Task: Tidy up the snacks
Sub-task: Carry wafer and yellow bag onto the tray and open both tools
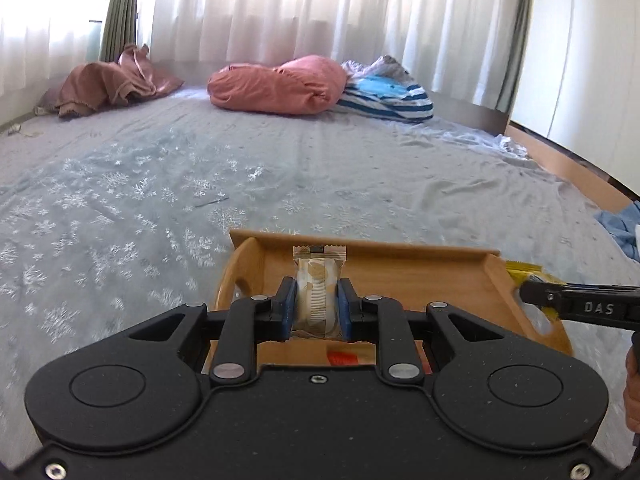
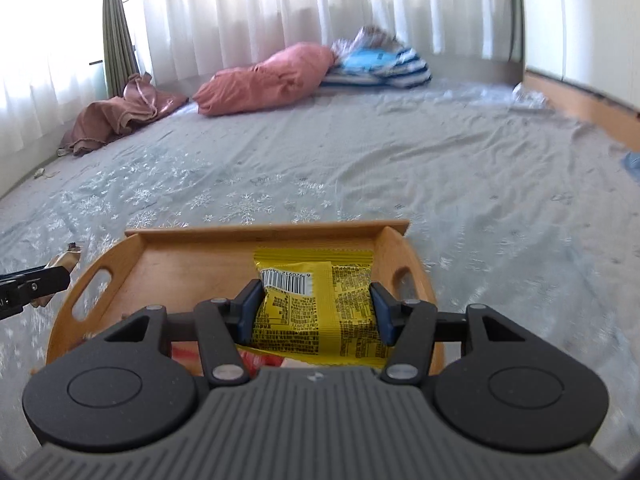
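Note:
A wooden tray [image 1: 404, 250] with cut-out handles lies on the bed; it also shows in the right wrist view [image 2: 192, 258]. My left gripper [image 1: 317, 292] is shut on a small clear-wrapped beige cake snack [image 1: 318, 280], held above the tray's left part. My right gripper [image 2: 316, 298] is shut on a yellow snack packet [image 2: 320, 304] above the tray's right part. The right gripper [image 1: 532, 286] with the yellow packet [image 1: 524, 270] enters the left wrist view at the right edge. A red-and-white snack [image 1: 344, 357] lies in the tray under the grippers, mostly hidden.
The bed has a grey snowflake sheet [image 1: 160, 184]. A pink pillow [image 1: 276, 86], a striped blue bundle [image 1: 388, 94] and a brown cloth [image 1: 108, 84] lie at the far end by white curtains. A wooden bed edge [image 1: 568, 168] runs at the right.

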A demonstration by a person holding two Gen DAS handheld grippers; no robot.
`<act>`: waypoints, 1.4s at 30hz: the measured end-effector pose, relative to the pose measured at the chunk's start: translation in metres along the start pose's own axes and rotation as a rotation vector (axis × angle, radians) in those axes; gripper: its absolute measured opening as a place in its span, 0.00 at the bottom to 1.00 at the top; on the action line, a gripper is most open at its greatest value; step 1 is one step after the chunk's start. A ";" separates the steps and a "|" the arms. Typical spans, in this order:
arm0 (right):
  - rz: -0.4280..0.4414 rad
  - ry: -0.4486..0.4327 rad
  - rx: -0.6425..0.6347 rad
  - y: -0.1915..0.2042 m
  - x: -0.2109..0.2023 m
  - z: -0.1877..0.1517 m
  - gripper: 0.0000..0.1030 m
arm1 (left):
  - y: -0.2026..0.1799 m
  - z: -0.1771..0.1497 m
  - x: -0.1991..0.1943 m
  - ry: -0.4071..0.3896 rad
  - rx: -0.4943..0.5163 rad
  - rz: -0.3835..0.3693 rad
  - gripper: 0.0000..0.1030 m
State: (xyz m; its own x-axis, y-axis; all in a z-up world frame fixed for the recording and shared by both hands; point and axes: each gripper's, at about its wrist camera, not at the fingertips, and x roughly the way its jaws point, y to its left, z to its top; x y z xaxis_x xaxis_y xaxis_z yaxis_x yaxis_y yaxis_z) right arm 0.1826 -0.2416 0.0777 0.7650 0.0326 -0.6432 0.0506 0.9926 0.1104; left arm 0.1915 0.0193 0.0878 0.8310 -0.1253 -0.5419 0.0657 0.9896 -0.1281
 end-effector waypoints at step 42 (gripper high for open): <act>-0.085 0.077 -0.038 -0.006 0.078 -0.024 0.58 | -0.002 -0.033 0.096 0.121 0.059 0.103 0.20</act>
State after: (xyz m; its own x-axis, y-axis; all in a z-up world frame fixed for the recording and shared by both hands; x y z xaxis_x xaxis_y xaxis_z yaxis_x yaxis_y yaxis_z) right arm 0.2263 -0.2427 0.0090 0.7073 -0.0447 -0.7055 0.0881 0.9958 0.0253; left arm 0.2536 0.0033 0.0087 0.7627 -0.0268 -0.6462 0.0186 0.9996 -0.0195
